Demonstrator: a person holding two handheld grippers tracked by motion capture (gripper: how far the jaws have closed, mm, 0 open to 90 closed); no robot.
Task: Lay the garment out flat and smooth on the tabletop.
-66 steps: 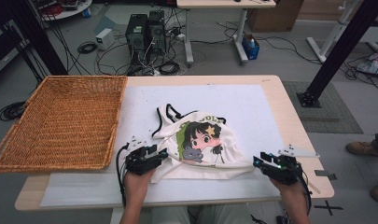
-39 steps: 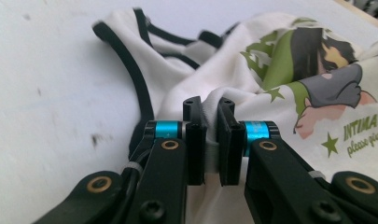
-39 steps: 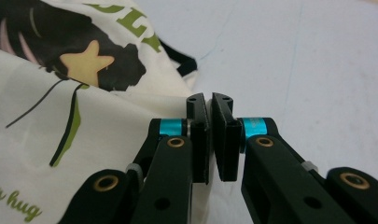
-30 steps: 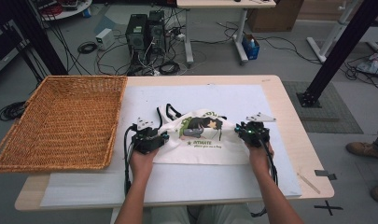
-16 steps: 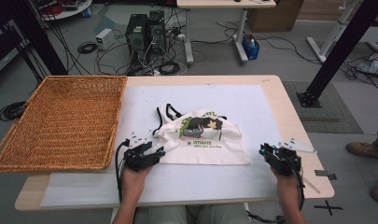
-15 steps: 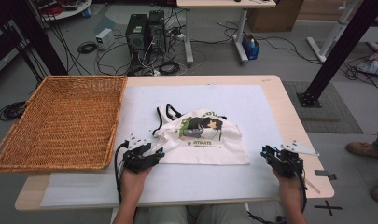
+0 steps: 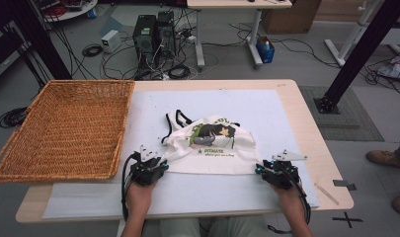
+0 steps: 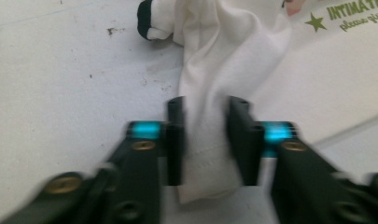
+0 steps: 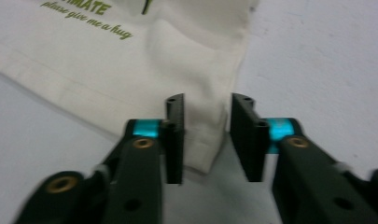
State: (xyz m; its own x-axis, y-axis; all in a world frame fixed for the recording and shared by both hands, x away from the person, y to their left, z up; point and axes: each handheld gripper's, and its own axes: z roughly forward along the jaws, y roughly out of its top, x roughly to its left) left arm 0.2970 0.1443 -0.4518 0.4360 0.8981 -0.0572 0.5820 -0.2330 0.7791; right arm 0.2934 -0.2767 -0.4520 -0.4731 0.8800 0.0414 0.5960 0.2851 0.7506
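Table (image 7: 306,123): basket (image 7: 64,128) left (beside shirt (image 7: 212,148))

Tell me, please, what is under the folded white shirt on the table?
The white shirt lies on a pale mat that covers the wooden table. The folded-under layers and most of its cartoon print are covered, so they cannot be seen.

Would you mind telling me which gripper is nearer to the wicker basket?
Left. The left gripper sits just off the wicker basket's near right corner; the right gripper is beyond the white shirt, far from it.
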